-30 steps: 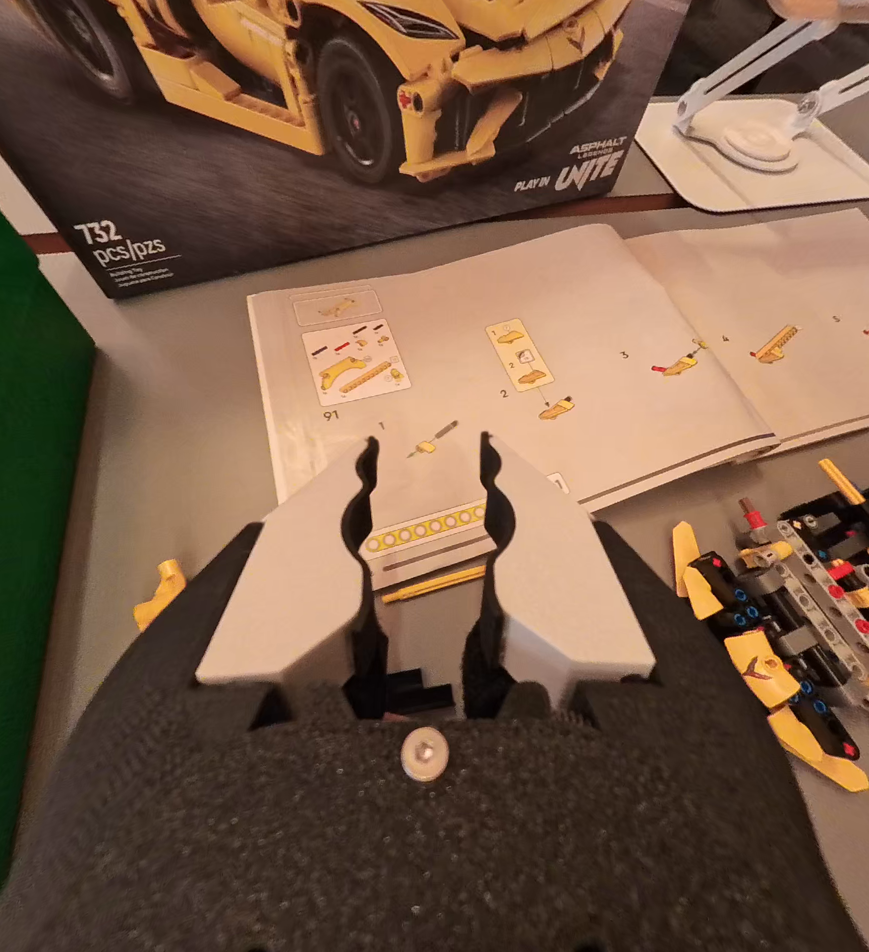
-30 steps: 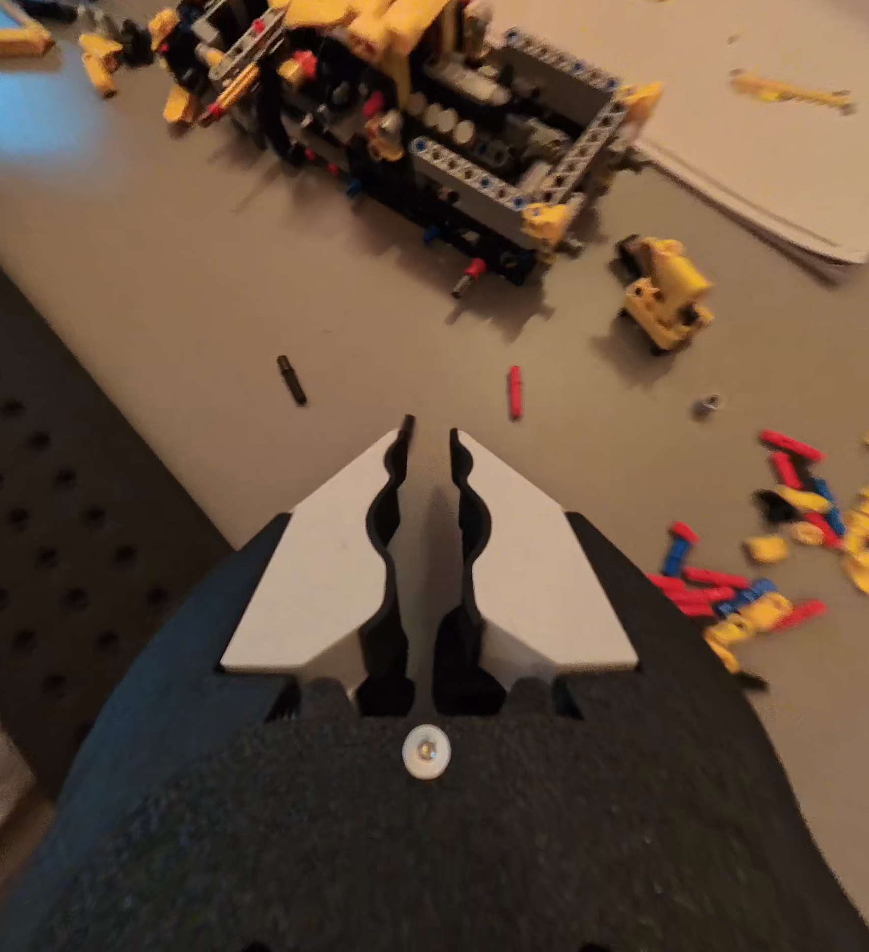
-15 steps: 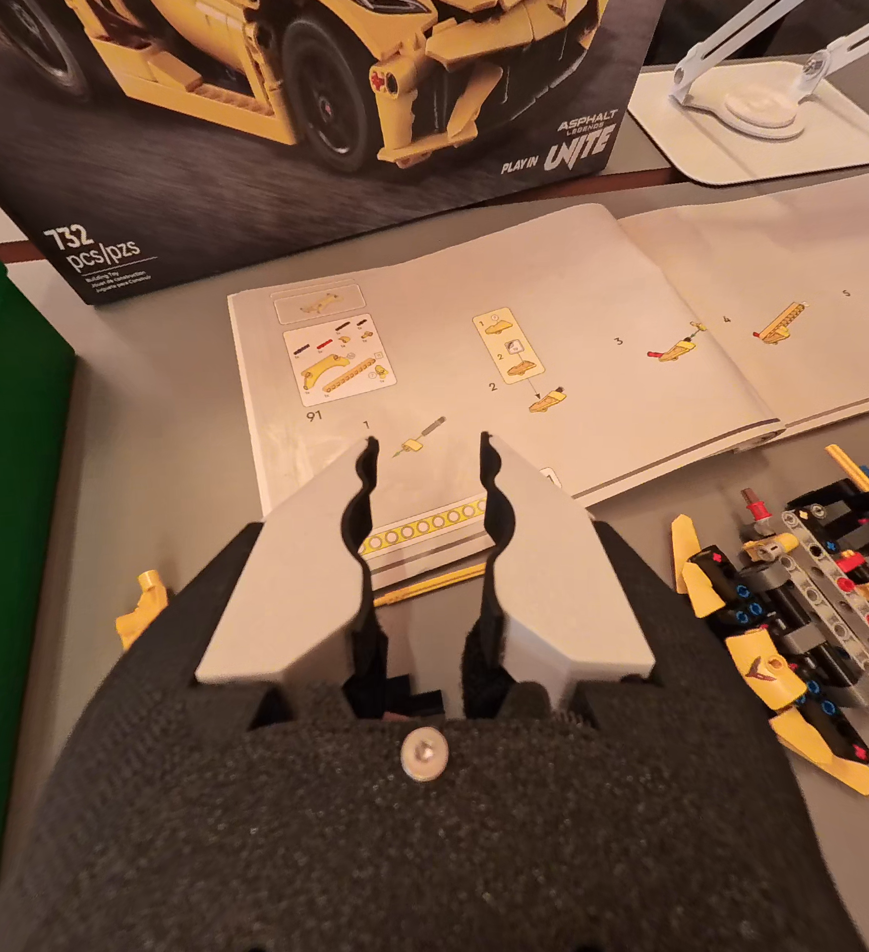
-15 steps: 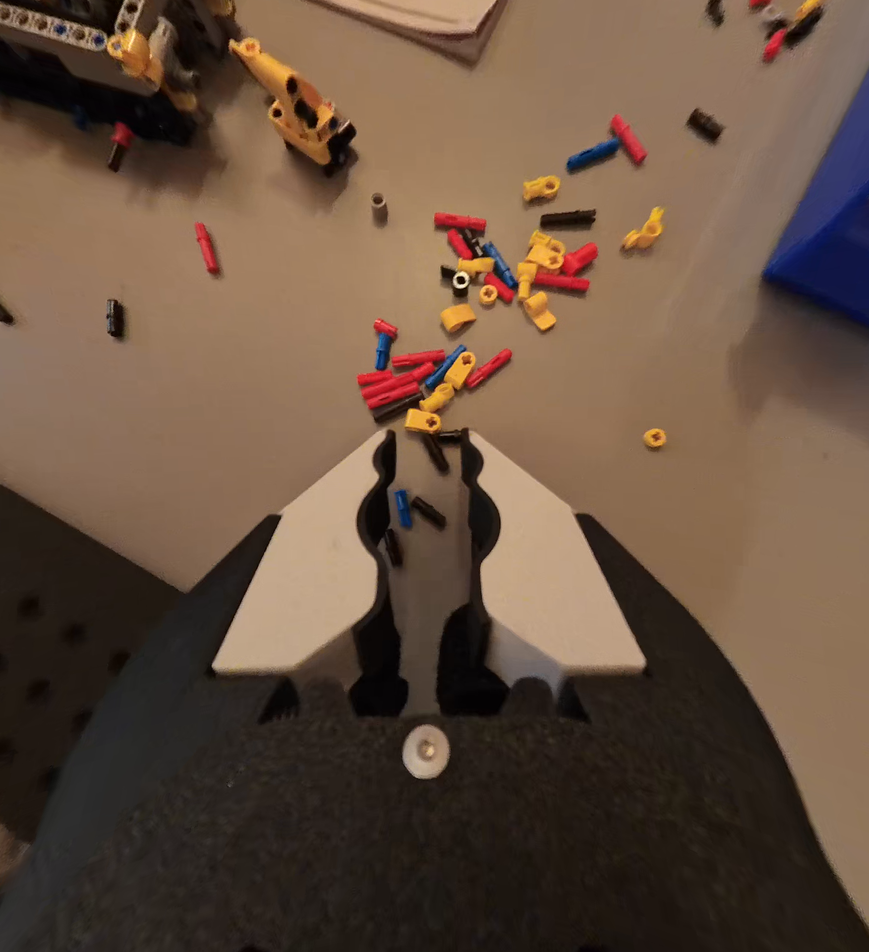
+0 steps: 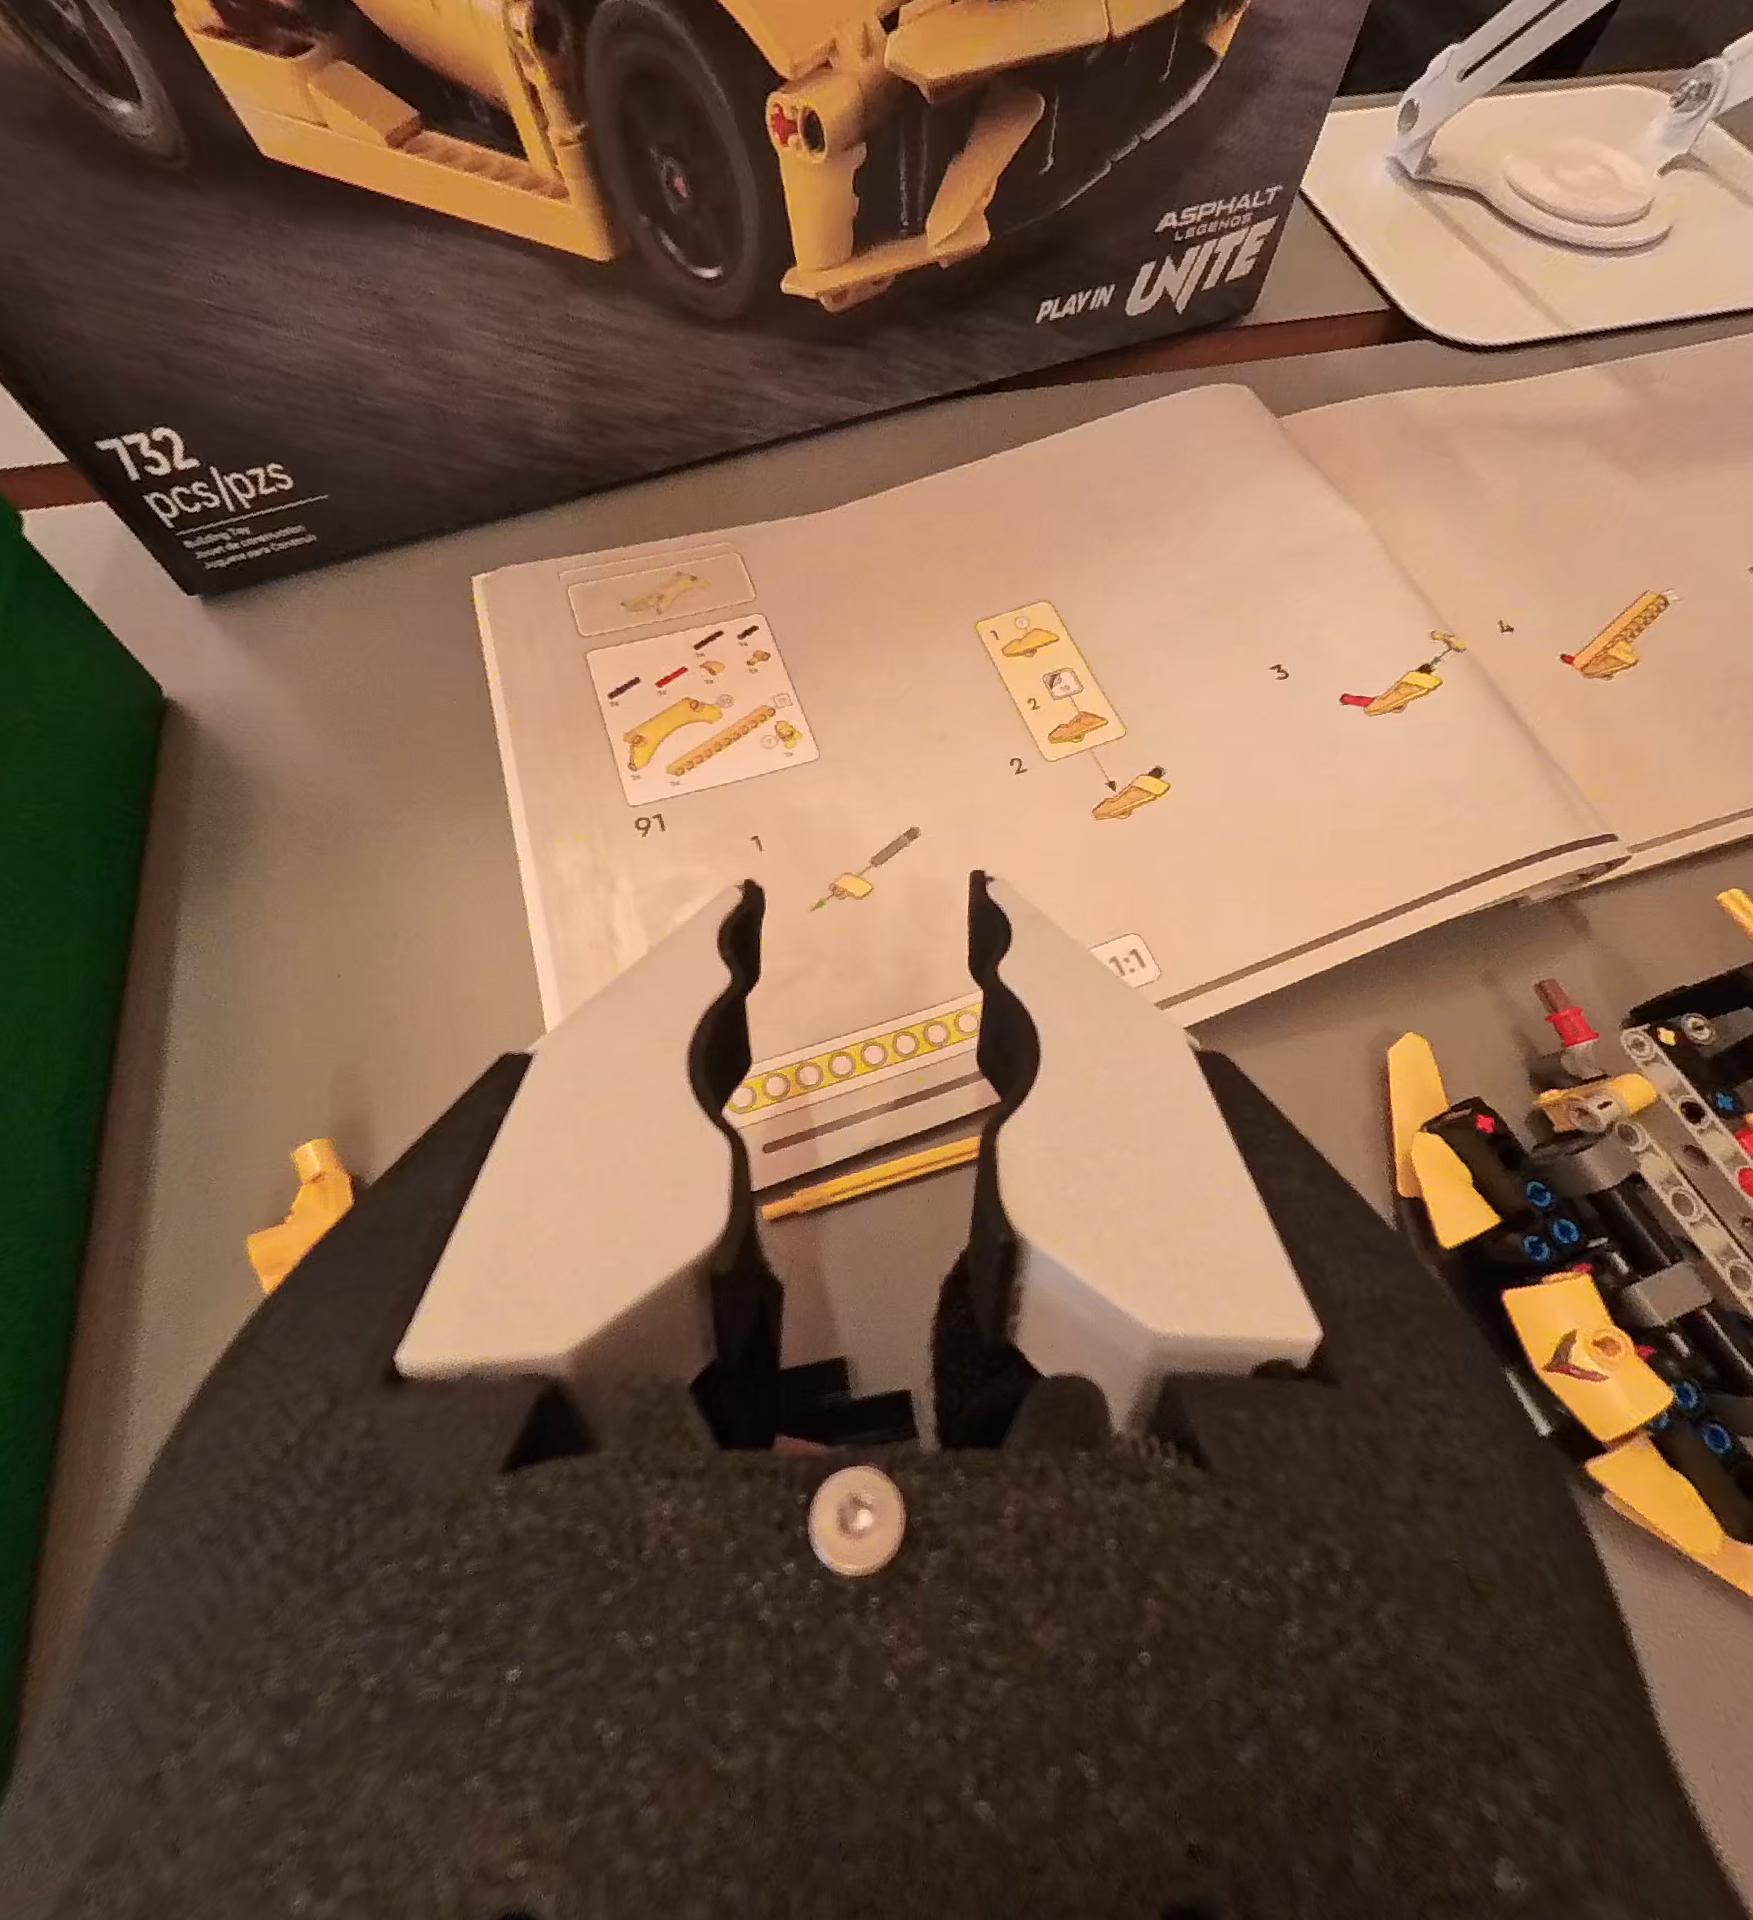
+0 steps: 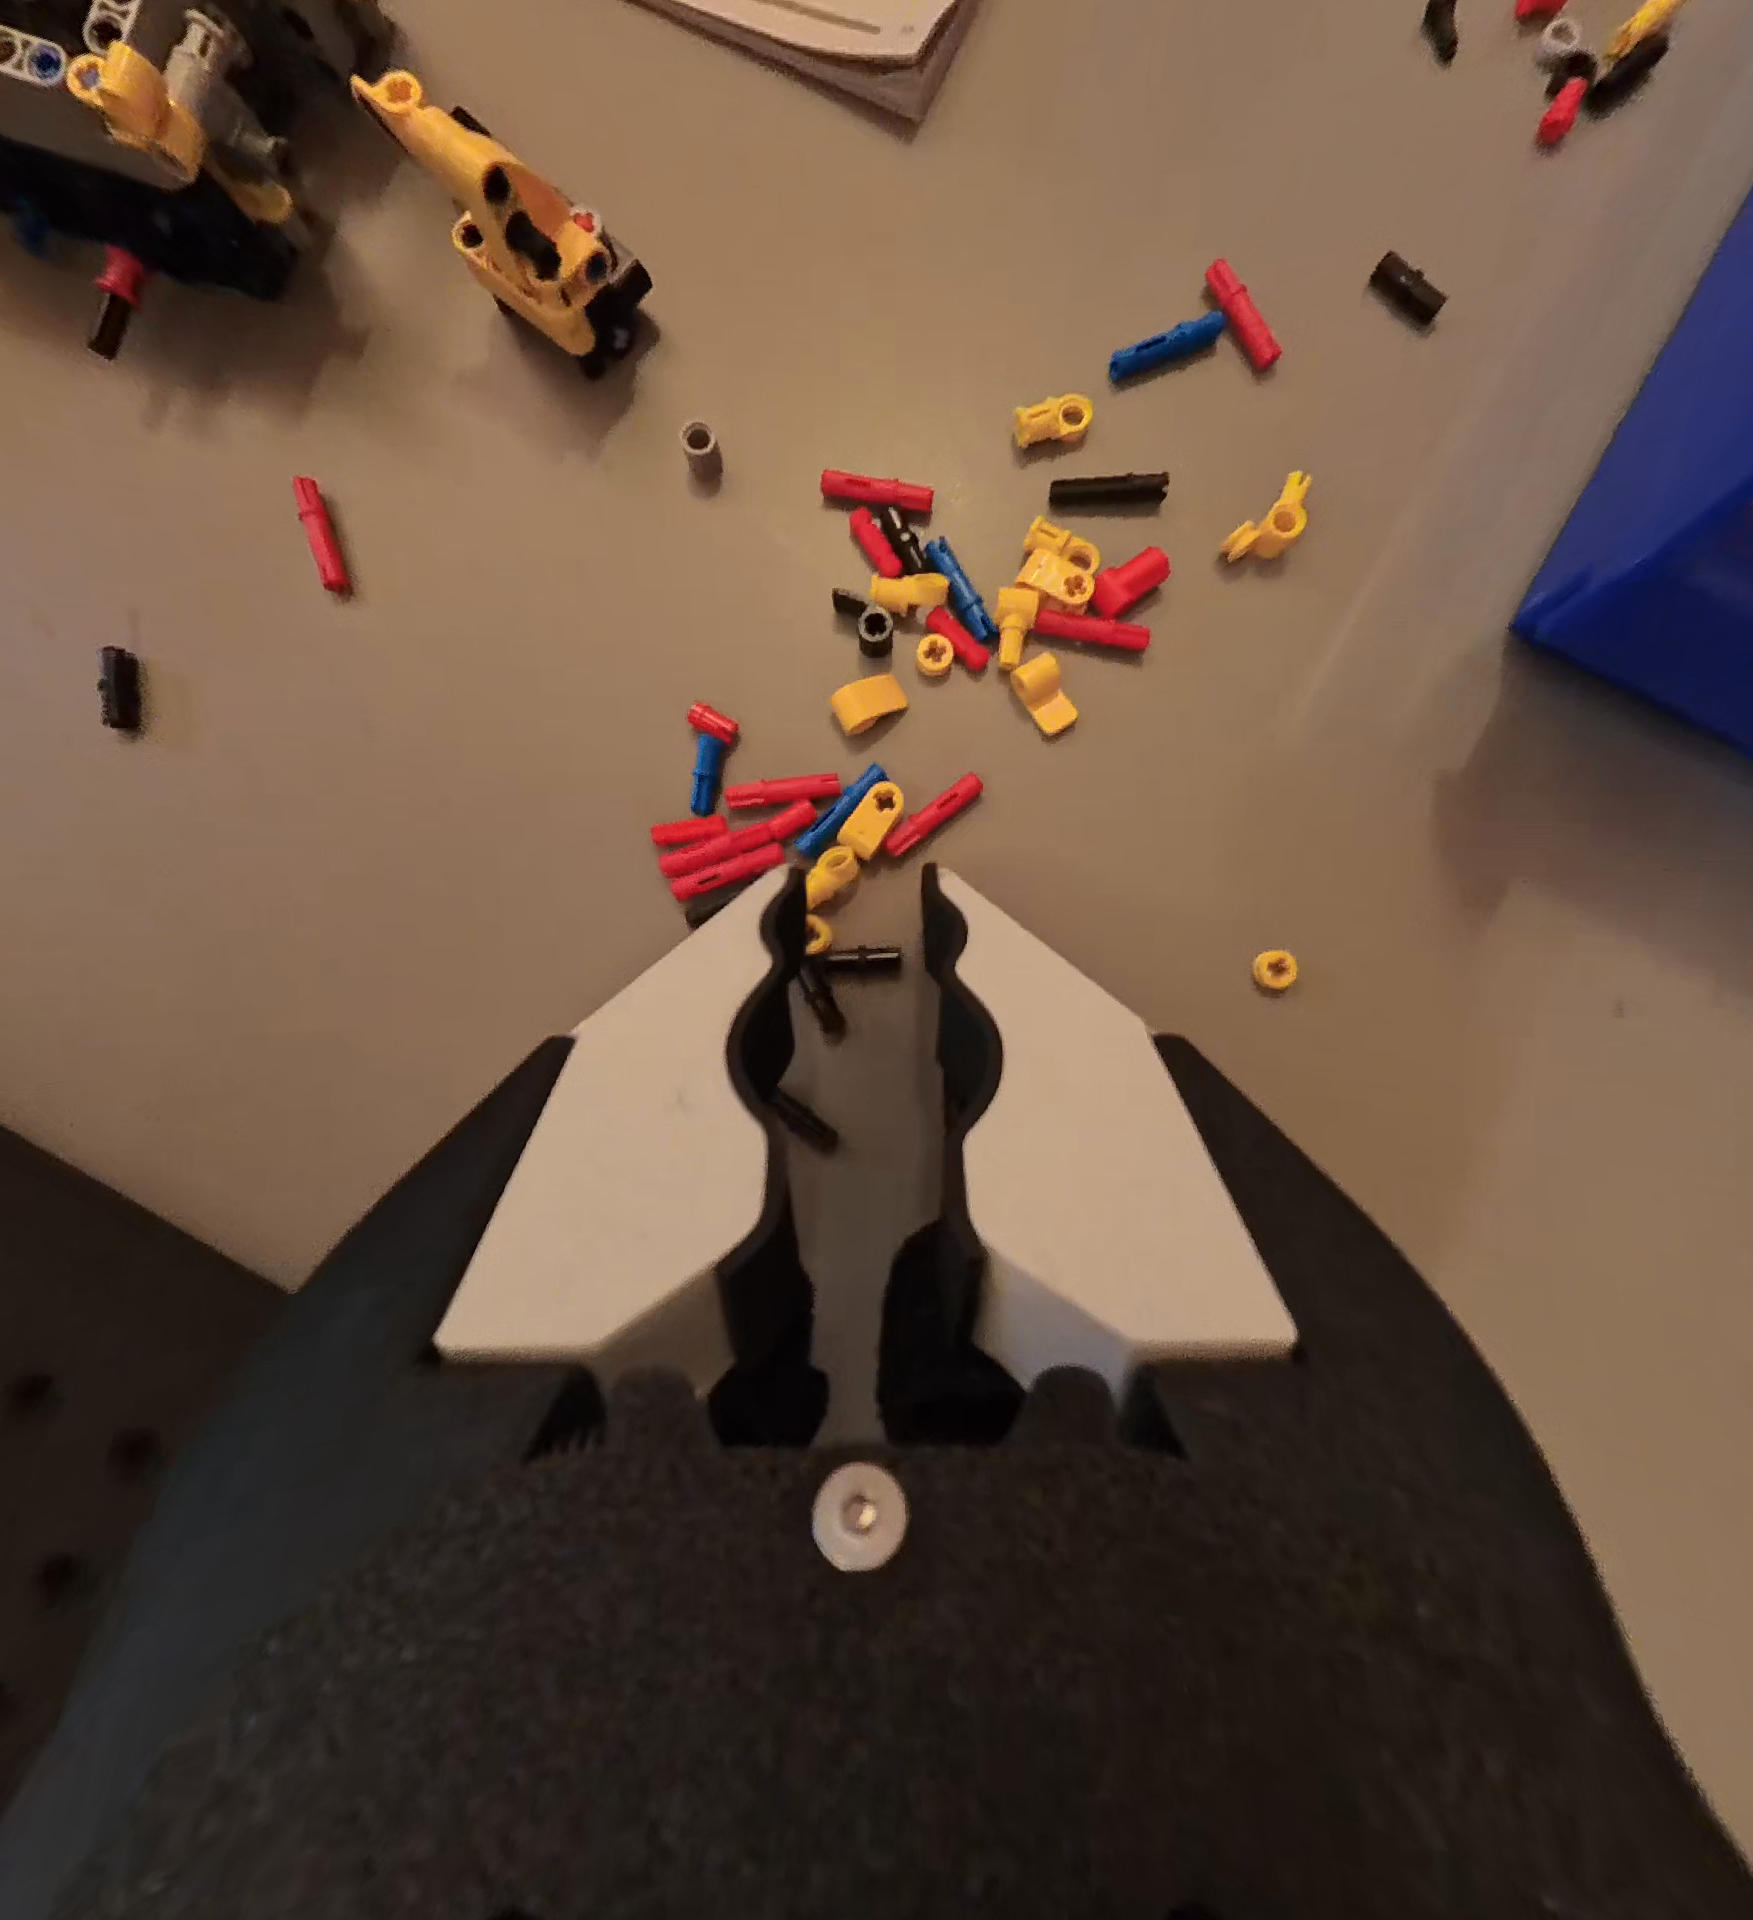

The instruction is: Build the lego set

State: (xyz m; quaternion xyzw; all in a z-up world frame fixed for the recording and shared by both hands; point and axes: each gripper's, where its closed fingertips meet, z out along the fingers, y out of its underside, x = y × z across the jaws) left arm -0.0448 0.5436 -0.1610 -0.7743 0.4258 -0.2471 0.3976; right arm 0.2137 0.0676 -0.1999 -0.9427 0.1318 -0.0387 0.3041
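**Right gripper settled over the loose-pin scatter; left gripper idle above the manual**

Swung away from the chassis a second ago, and now hovering over the pile of small connectors, right gripper [image 6: 856,883] with jaws narrowly parted and empty. Between and just beyond the fingertips: a short black pin [image 6: 864,958], long axis crosswise to the fingers, spanning most of the gap; two more black pins closer to the palm, partly hidden by the left finger. Immediately ahead: a cluster of red pins [image 6: 737,844] and blue pins [image 6: 844,805] mixed with yellow connectors [image 6: 1054,582]. Farther off, up and left: a yellow sub-assembly [image 6: 513,223] and the corner of the partly built car chassis [image 6: 93,156]; a blue bin [image 6: 1703,499] at right.

Drifted only slightly over the same second, left gripper [image 5: 856,888] held moderately open and empty above the open instruction booklet [image 5: 1163,644], a thin yellow axle [image 5: 872,1174] lying crosswise below the fingers at the booklet's near edge. Set box [image 5: 539,312] behind; chassis [image 5: 1630,1226] to the right; a stray yellow piece [image 5: 306,1205] to the left.

Judged step: selecting a pin. Right gripper plainly the nearer; crosswise pin likely needing a wrist turn or a grasp across its ends.
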